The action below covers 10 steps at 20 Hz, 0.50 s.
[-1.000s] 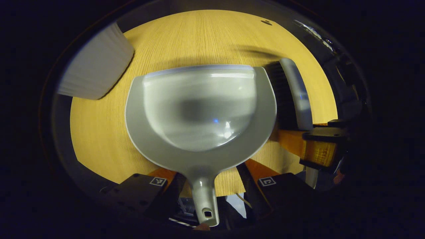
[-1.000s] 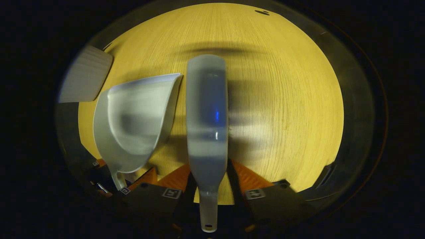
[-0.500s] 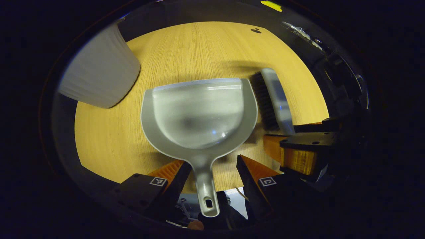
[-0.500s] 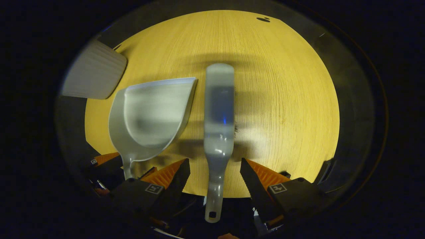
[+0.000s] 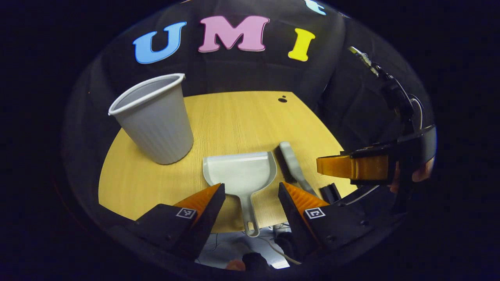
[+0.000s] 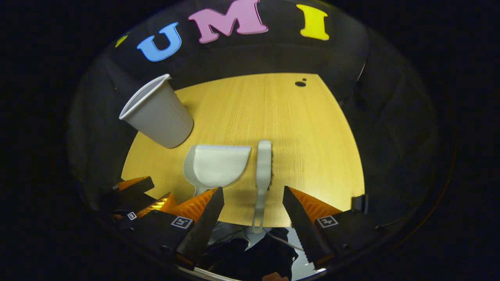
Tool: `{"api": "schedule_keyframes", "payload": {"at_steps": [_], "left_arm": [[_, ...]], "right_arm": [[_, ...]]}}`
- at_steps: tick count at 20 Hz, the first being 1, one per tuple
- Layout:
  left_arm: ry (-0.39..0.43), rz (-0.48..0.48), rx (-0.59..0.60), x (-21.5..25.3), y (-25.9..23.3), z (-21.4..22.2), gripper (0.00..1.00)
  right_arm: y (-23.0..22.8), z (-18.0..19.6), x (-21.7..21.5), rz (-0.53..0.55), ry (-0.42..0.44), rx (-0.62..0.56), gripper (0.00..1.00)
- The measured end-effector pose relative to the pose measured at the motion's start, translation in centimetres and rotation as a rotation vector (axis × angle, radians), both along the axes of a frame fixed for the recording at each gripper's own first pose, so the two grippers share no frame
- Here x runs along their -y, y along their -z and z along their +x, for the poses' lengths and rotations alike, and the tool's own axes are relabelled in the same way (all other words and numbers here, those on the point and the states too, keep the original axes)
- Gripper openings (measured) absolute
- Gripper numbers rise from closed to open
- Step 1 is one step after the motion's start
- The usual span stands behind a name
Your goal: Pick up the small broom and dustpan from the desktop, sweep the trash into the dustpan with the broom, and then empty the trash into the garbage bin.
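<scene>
The pale grey plastic dustpan point(image 5: 239, 171) is lying flat on the round wooden table point(image 5: 234, 117), the grey-handled black-bristled small broom point(image 6: 263, 171) just right of it, the ribbed grey plastic cup-shaped garbage bin point(image 5: 156, 117) behind-left. The left tool point(image 5: 250, 203) and right tool point(image 6: 252, 210) are hovering spread, gripping nothing.

Dustpan point(image 5: 239, 170) ahead of the left gripper point(image 5: 250, 195) is showing plain pale grey, no pattern. Broom point(image 6: 263, 164) ahead of the right gripper point(image 6: 250, 199) is reading light grey on the back and handle, with dark bristles along its side. Garbage bin point(image 5: 156, 121), far-left of both grippers, is showing grey with fine vertical ribbing. Tabletop point(image 6: 312, 148) under them is showing yellow-tan woodgrain, with a small dark spot point(image 6: 300, 83) at its far edge.
</scene>
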<state>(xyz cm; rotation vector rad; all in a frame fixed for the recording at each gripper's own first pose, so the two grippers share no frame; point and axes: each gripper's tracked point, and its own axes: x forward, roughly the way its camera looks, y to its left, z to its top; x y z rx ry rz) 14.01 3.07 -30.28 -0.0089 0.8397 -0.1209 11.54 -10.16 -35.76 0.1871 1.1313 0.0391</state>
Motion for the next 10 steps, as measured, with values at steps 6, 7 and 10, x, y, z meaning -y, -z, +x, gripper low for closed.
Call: {"api": "schedule_keyframes", "payload": {"at_steps": [6,7,10], "left_arm": [[-0.064,0.048,0.456,-0.2,-9.8,-0.7,0.83],[-0.100,0.044,0.555,-0.2,-12.3,-1.2,0.82],[-0.195,0.050,0.858,0.4,-17.4,-2.0,0.83]], "right_arm": [[-10.1,-0.1,-1.3,-0.019,-0.037,0.389,0.98],[-12.2,0.4,-1.7,-0.010,-0.045,0.474,0.98],[-19.1,1.1,-2.0,0.001,-0.110,0.663,0.98]]}}
